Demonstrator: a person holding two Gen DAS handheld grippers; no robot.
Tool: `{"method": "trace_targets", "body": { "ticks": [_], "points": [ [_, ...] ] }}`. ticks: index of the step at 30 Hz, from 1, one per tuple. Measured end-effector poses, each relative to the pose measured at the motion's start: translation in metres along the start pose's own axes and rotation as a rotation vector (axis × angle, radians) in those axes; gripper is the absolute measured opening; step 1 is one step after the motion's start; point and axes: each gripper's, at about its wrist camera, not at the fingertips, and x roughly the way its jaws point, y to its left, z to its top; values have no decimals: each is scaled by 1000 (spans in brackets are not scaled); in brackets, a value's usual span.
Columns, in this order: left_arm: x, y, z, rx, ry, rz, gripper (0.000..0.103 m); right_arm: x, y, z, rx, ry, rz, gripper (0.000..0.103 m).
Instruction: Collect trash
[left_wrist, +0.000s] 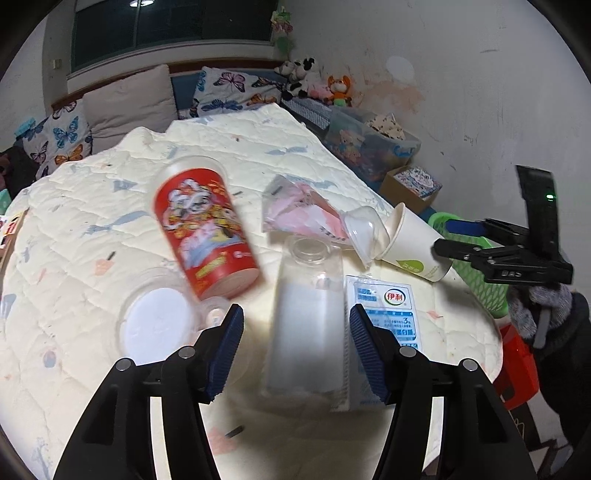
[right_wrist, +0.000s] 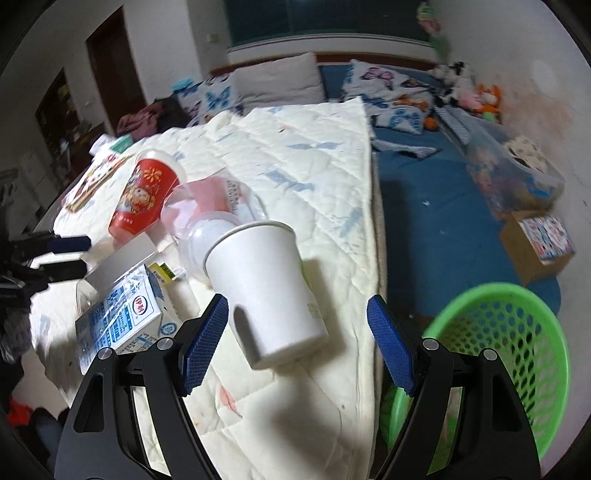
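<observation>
Left gripper (left_wrist: 296, 341) is hovering with fingers spread around a clear plastic cup (left_wrist: 308, 317) lying on the quilt (left_wrist: 92, 236), pads apart from it. Right gripper (right_wrist: 297, 341), fingers likewise spread, is straddling a white paper cup (right_wrist: 264, 286); green basket (right_wrist: 509, 354) at four o'clock.

Dim indoor light, glare on quilt (left_wrist: 110, 229), motion blur, perhaps overhead lamp, fisheye-bent edges

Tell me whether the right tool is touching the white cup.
Apart. The right wrist view shows the right tool open, with bedding visible between each pad and the white cup.
</observation>
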Motion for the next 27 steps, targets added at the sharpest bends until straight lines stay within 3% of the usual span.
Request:
{"method": "trace_targets", "body": {
  "ticks": [13, 17, 22, 24, 27],
  "points": [
    [-22, 37, -32, -54, 28, 58, 62, 36, 9, 13, -97, 71, 61, 77],
    [-19, 47, -31, -83, 20, 76, 62, 40, 16, 14, -107, 69, 61, 72],
    [-17, 63, -21, -129, 7, 77, 67, 38, 19, 13, -110, 56, 47, 71],
    [-12, 72, -15, -147, 16, 75, 77, 35, 18, 13, -99, 50, 49, 71],
    [-5, 80, -10, -138, 33, 83, 77, 30, 16, 15, -81, 36, 45, 71]
  ]
}}
